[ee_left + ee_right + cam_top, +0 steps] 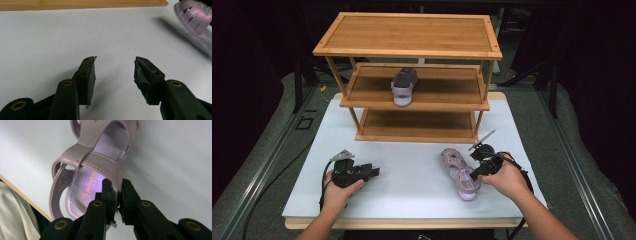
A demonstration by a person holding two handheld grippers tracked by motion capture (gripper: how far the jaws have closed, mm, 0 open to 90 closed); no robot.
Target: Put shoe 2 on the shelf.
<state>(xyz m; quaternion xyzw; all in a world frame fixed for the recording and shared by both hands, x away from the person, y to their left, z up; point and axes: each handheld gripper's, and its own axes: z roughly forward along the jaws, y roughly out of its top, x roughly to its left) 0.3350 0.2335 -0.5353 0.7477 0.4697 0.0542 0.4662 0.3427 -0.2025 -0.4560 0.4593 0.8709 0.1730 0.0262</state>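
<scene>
The high view is lit from above: the white desk (412, 185) is bright and even, while the surroundings fall off into near black. The bamboo shelf (409, 35) throws shade onto its lower boards, and soft shadows sit under the hands. The picture is slightly soft and grainy. In the left gripper view the desk glares pale; the pink sandal (197, 17) at the upper right is smeared with blur and casts a long dark shadow. In the right gripper view the near tongs (118, 195) are dim, and the corners darken.
</scene>
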